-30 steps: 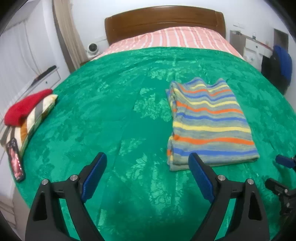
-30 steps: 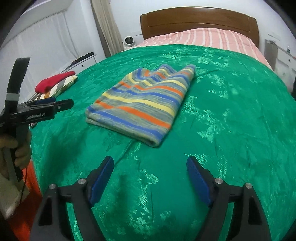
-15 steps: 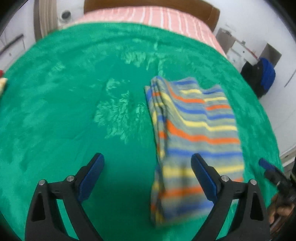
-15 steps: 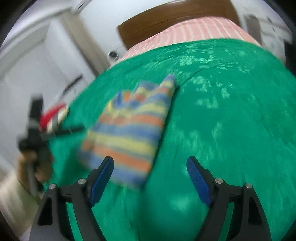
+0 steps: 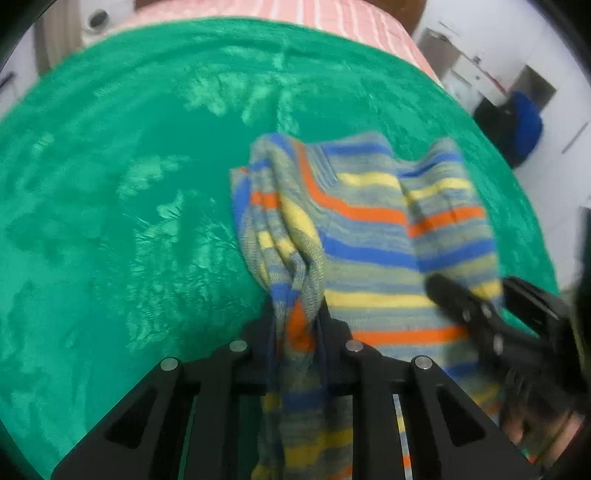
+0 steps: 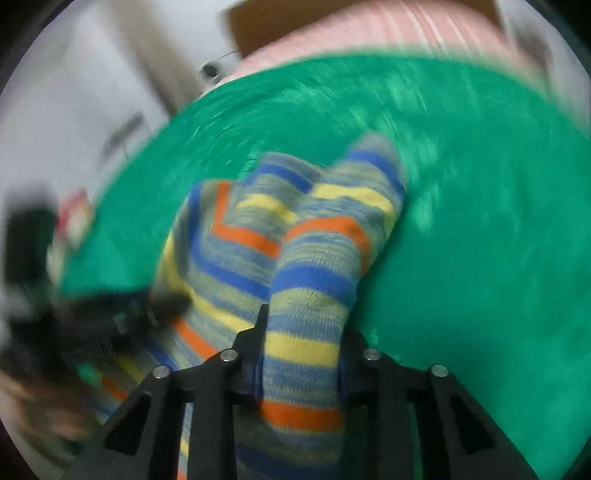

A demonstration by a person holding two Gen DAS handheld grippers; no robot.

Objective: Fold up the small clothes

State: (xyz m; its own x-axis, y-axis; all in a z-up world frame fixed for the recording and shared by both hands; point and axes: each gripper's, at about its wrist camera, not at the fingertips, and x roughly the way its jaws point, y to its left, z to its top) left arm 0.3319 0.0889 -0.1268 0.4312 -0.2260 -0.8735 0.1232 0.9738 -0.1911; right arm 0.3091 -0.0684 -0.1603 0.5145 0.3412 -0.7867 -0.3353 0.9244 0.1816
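A striped knit garment (image 5: 373, 236) in blue, orange, yellow and grey lies half lifted on the green bedspread (image 5: 129, 206). My left gripper (image 5: 297, 321) is shut on its near left edge, with cloth bunched between the jaws. My right gripper (image 6: 303, 332) is shut on the near right edge of the same garment (image 6: 258, 236). The right gripper also shows at the right of the left wrist view (image 5: 476, 317), pinching the cloth. The right wrist view is blurred by motion.
The green bedspread (image 6: 461, 221) covers the bed, with pink striped bedding (image 5: 332, 18) at the headboard end. A blue and black item (image 5: 517, 122) stands by white furniture right of the bed. A red item (image 6: 74, 206) lies at the bed's left edge.
Both grippers were open above the flat folded garment. They moved in and shut on its near edge, and the cloth is now bunched and raised.
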